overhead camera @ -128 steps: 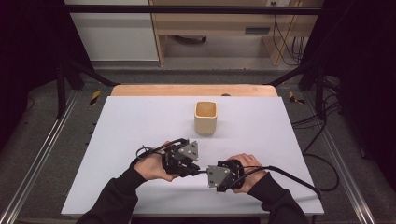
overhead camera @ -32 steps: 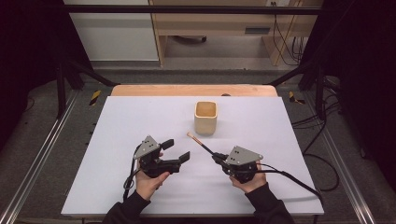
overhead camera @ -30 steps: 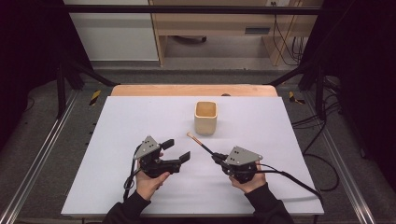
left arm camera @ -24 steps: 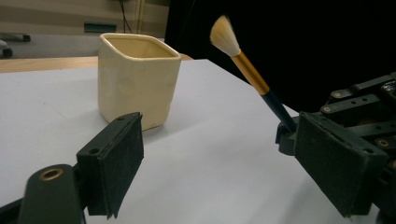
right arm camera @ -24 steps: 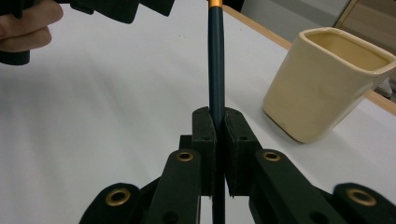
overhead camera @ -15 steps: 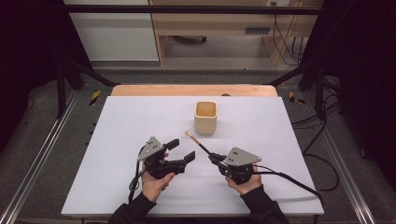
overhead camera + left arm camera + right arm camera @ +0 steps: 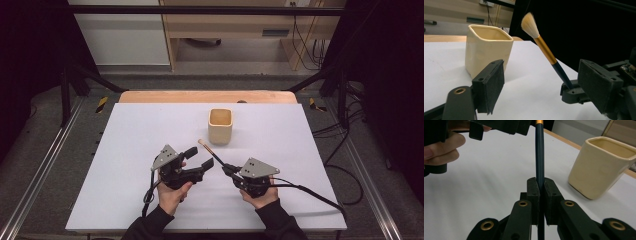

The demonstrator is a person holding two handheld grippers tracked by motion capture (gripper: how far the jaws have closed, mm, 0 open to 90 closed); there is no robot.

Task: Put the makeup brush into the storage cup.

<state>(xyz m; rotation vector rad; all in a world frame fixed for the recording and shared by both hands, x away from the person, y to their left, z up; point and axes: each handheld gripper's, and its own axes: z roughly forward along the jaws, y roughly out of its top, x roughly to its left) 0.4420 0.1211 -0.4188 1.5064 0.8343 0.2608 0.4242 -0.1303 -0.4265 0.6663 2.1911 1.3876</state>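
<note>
Near table edge, right gripper (image 7: 228, 169) clamps brush (image 7: 212, 152) handle; left gripper (image 7: 199, 158) wide, empty, jaws just narrowing. Keep bristles up, aim at cup (image 7: 220, 125) mouth.

High view looks down from above; both gripper views sit low, close, sharing the cup (image 7: 487, 50).
</note>
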